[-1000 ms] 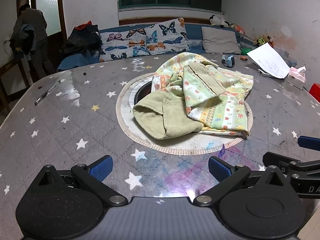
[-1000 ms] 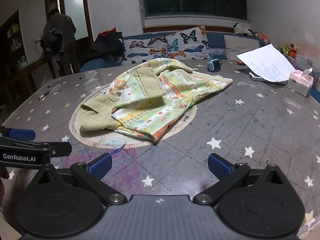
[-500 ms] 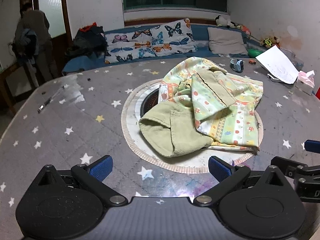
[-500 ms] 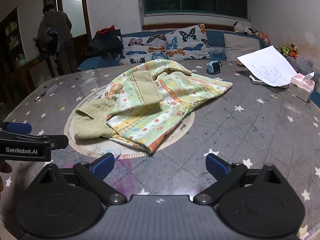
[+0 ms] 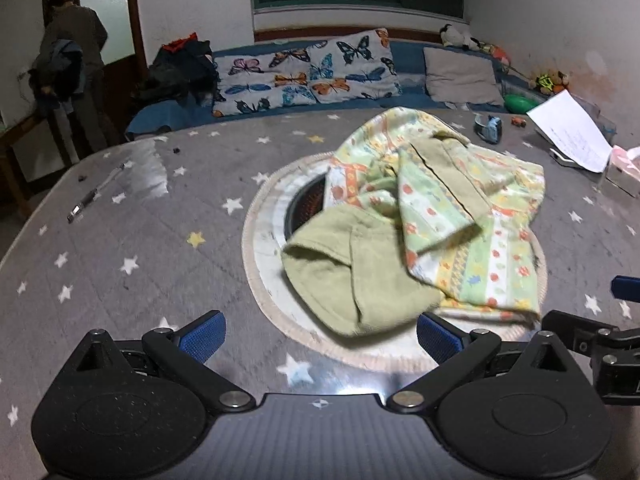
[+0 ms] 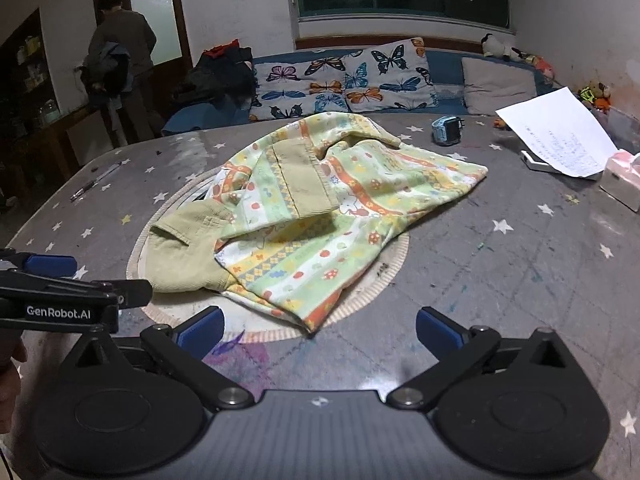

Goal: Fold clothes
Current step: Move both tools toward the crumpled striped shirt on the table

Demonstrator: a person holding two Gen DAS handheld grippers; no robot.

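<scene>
A crumpled child's garment (image 5: 432, 216) with a green, yellow and orange print and an olive corduroy side lies on the grey star-patterned table (image 5: 140, 240), over a round inset. It also shows in the right wrist view (image 6: 320, 216). My left gripper (image 5: 318, 334) is open and empty, just short of the olive part. My right gripper (image 6: 318, 330) is open and empty, just short of the printed hem. The left gripper shows at the left edge of the right wrist view (image 6: 52, 276), and the right gripper shows at the right edge of the left wrist view (image 5: 624, 300).
A pen (image 5: 92, 196) lies at the table's left. A blue watch (image 6: 448, 130), a paper sheet (image 6: 556, 132) and a pink tissue box (image 6: 622, 178) sit at the right. A bench with butterfly cushions (image 5: 308, 72) runs behind. A person (image 6: 120, 60) stands at the far left.
Both grippers have moved forward toward the garment, which now looks larger and closer in both views. Both stay open. The garment has not moved.
</scene>
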